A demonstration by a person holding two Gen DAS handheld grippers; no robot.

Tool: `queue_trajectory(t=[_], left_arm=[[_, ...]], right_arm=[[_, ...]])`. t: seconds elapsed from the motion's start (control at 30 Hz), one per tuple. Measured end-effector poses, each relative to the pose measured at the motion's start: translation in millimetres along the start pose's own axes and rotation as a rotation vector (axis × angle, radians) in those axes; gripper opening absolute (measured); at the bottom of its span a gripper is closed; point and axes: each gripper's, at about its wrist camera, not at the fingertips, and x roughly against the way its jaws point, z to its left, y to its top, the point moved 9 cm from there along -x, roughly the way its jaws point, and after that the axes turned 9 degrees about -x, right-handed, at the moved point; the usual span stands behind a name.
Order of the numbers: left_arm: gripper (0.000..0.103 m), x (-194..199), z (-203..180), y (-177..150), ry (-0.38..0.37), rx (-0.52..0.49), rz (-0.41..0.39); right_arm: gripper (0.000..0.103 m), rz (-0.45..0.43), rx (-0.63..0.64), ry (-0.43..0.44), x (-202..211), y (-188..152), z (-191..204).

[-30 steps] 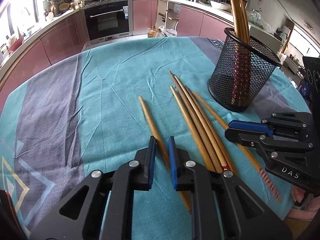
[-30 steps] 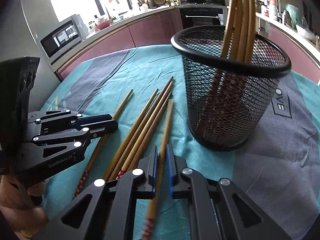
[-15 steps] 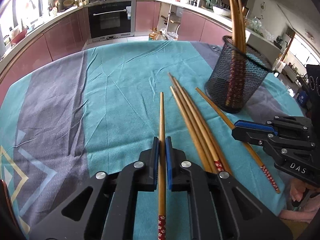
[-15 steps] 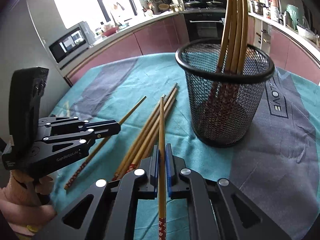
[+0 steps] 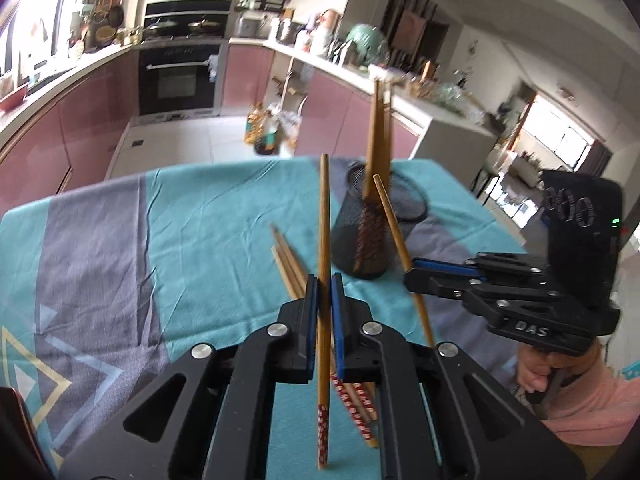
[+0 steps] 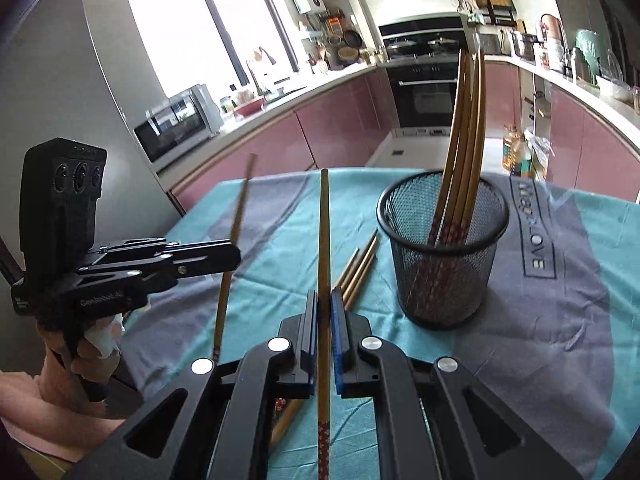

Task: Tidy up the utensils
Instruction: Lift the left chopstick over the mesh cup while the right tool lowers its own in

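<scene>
Both claws clamped, one chopstick each, lifted off the desk (image 6: 560, 320)! Left claw (image 5: 324, 292) holds its chopstick (image 5: 323, 240) pointing forward; the cup (image 5: 370, 236) lies ahead, slightly right. Right claw (image 6: 325, 304) has its chopstick (image 6: 323, 240) likewise, cup (image 6: 444, 256) ahead-right and nearer.

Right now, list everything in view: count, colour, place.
Mesh cup: one, black, upright on the table, right of centre.
Chopsticks in cup: several, exact count unclear, wooden, standing in the cup.
Loose chopsticks: about three, wooden, flat on the cloth left of the cup.
Held chopsticks: two, wooden with red patterned ends, one per gripper, lifted.
Tablecloth: one, teal and grey, covering the table.
Left gripper: black, blue pads, shut on one chopstick.
Right gripper: same, shut on the other chopstick.
</scene>
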Motion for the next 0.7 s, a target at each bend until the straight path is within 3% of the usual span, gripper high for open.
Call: queue_trajectory(t=[0.3,0.7], left_arm=[[0.007,39,-12,31,-0.048,-0.011,-0.102],[0.007,46,-18,80,-0.066,-0.01,-0.191]], right_arm=[[0.006,-0.086,-0.001,0.025,26,26,0],[0.006,-0.202,0.015,0.023,54,72,-10]])
